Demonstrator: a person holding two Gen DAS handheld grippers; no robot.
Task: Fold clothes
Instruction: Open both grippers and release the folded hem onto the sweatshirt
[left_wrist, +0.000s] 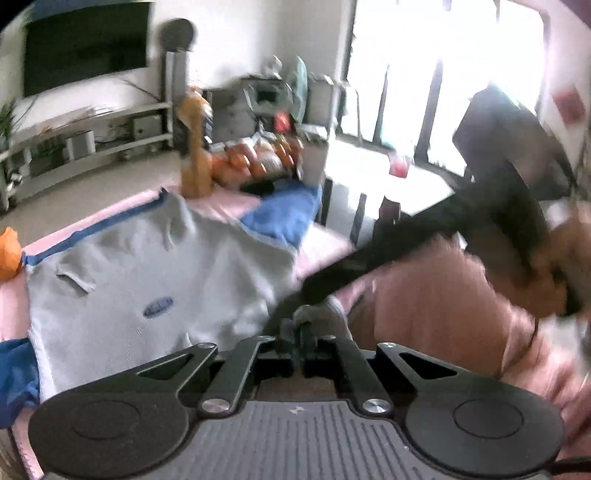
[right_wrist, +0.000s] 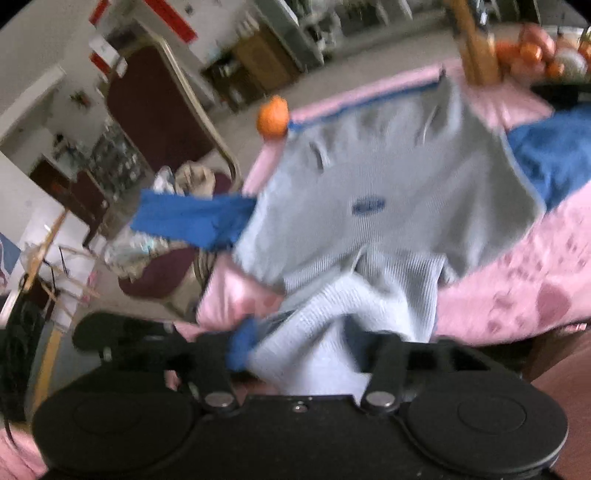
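A pale grey shirt (left_wrist: 147, 277) with blue trim and a small blue logo lies spread on a pink tablecloth (left_wrist: 221, 206). Its blue sleeves (right_wrist: 192, 218) stick out at both sides. My left gripper (left_wrist: 295, 330) is shut at the shirt's near edge, with a bunch of grey fabric pinched at its tips. In the right wrist view the near part of the shirt (right_wrist: 388, 177) is drawn up in a fold. That fold drapes between the spread fingers of my right gripper (right_wrist: 303, 347), which stands open. In the left wrist view the right gripper (left_wrist: 406, 240) is a blurred black bar held by a hand (left_wrist: 554, 266).
An orange (right_wrist: 273, 118) sits at the table's far corner by the shirt hem. A tall amber bottle (left_wrist: 195, 147) and a pile of fruit (left_wrist: 258, 158) stand behind the shirt. A dark red chair (right_wrist: 155, 110) with clothes on its seat is beside the table.
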